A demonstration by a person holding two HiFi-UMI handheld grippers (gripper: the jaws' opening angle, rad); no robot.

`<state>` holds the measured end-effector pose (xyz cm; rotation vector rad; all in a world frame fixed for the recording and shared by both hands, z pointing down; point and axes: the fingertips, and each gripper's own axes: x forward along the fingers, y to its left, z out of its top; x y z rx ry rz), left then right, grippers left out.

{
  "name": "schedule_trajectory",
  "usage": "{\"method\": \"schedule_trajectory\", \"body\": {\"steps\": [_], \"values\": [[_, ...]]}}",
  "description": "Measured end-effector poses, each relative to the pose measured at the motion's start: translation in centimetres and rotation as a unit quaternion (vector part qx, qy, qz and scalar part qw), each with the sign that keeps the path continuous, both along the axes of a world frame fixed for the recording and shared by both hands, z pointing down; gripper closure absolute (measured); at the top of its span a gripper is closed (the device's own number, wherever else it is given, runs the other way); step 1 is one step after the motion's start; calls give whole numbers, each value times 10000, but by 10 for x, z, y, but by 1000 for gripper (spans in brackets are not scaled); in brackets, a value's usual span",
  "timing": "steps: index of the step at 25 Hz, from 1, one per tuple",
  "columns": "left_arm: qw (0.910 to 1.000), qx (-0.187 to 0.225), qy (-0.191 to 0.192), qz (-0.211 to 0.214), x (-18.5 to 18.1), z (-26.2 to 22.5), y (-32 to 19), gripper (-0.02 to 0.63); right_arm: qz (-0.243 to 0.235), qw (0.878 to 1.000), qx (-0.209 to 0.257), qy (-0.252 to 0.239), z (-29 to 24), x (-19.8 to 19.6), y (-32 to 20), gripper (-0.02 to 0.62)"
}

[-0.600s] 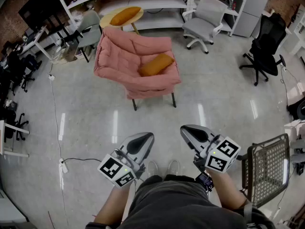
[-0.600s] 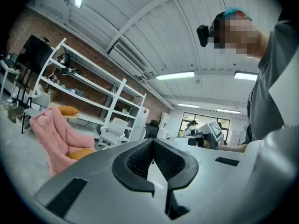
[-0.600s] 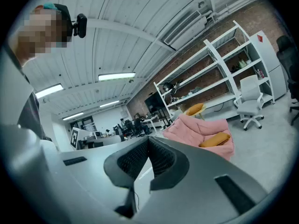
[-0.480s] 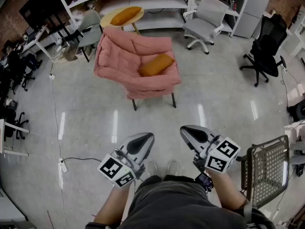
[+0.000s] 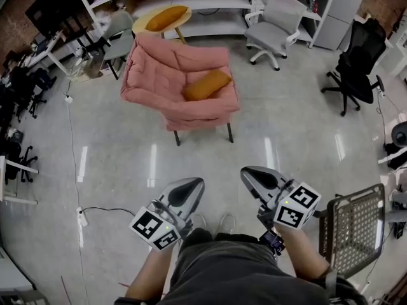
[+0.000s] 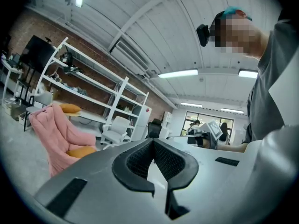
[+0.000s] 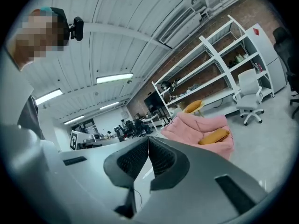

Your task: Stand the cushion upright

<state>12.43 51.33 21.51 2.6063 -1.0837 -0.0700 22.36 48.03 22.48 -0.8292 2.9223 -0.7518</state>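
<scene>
Behind the left claw (image 5: pixel 198 182) and the right claw (image 5: pixel 244 171), both forearms (image 5: pixel 149 275) run off the bottom edge. The shirt (image 5: pixel 235 269) half covers the shoes (image 5: pixel 213 222) between the claws. Ahead of the claws, the pink chair (image 5: pixel 172 81) hides its own back legs, and the cushion (image 5: pixel 207 85) buries its underside in the seat. Things on the shelves (image 5: pixel 191 5) beyond are too small to name. Far right of the right claw, a dark round thing (image 5: pixel 399 134) is cut by the edge. In each gripper view the claw's own body covers the chair's legs.

Left gripper (image 6: pixel 153 141) closed, empty; cushion (image 6: pixel 80 151) lying on pink chair (image 6: pixel 55 129).
</scene>
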Motion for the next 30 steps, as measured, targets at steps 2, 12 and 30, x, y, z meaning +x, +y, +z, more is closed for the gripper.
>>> {"method": "schedule_trajectory", "body": {"steps": [2, 12, 30], "values": [[10000, -12, 13, -27, 3, 0, -6, 595, 5, 10000, -28, 0, 0, 5, -8, 580], [9999, -49, 86, -128, -10, 14, -51, 595, 16, 9998, -177, 61, 18, -3, -54, 580], [9990, -395, 139, 139, -116, 50, -270, 595, 204, 9975, -603, 317, 57, -109, -274, 580]]}}
